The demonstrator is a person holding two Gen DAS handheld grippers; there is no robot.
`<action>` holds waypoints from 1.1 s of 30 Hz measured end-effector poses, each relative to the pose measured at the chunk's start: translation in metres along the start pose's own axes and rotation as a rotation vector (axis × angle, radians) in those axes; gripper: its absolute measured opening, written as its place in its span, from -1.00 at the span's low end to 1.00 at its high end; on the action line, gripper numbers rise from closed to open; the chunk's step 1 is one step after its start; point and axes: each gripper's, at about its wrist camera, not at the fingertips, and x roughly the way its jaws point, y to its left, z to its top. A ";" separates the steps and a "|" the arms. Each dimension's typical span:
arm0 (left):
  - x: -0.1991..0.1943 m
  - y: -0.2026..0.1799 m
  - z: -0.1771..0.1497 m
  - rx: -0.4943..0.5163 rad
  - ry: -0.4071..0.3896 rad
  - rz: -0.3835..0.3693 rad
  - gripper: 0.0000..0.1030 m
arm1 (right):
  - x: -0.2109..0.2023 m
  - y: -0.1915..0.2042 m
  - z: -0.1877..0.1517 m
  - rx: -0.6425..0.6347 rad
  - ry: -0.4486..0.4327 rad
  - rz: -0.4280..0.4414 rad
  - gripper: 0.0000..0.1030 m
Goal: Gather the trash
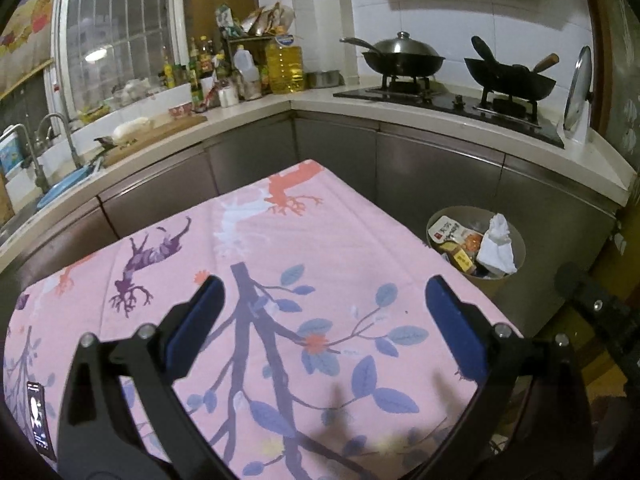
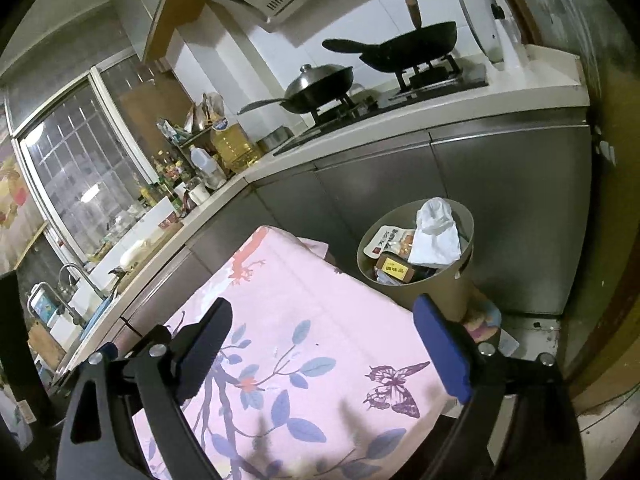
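Across the back: an L-shaped pale-topped kitchen counter (image 1: 256, 110) with grey metal cabinet fronts, carrying a black glass gas hob (image 1: 448, 102), a lidded steel wok (image 1: 402, 58) and a black open wok (image 1: 512, 78). Nearer and lower: a table draped in a pink cloth printed with blue leaves and purple branches (image 1: 320, 240), bare of loose litter where visible. Beside the cloth's far right corner, on the floor against the cabinets: a round beige waste bin (image 2: 444, 292), filled to the rim with the trash, namely a crumpled white paper tissue (image 2: 436, 236) on top, a white printed food packet (image 2: 390, 242) and a small brown box with a yellow label (image 2: 396, 270). In the counter corner: a large yellow plastic oil jug (image 1: 284, 66) among small bottles. Above the cloth: left tool (image 1: 324, 292) spread wide, blue pads apart, nothing between them. Likewise right tool (image 2: 324, 316), spread wide and empty, pointing toward the bin from the near side, well apart from it. At the cloth's left edge: a dark phone (image 1: 40, 420) with a lit screen.
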 end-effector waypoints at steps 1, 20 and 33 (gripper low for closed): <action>-0.001 0.000 0.000 -0.001 0.002 0.003 0.88 | -0.002 0.001 -0.001 -0.004 -0.006 0.001 0.72; -0.003 -0.016 -0.001 0.103 0.047 -0.009 0.88 | -0.004 -0.007 -0.002 0.035 -0.034 -0.007 0.72; -0.004 -0.016 0.000 0.090 0.041 -0.012 0.88 | 0.000 -0.009 -0.004 0.039 -0.017 0.009 0.72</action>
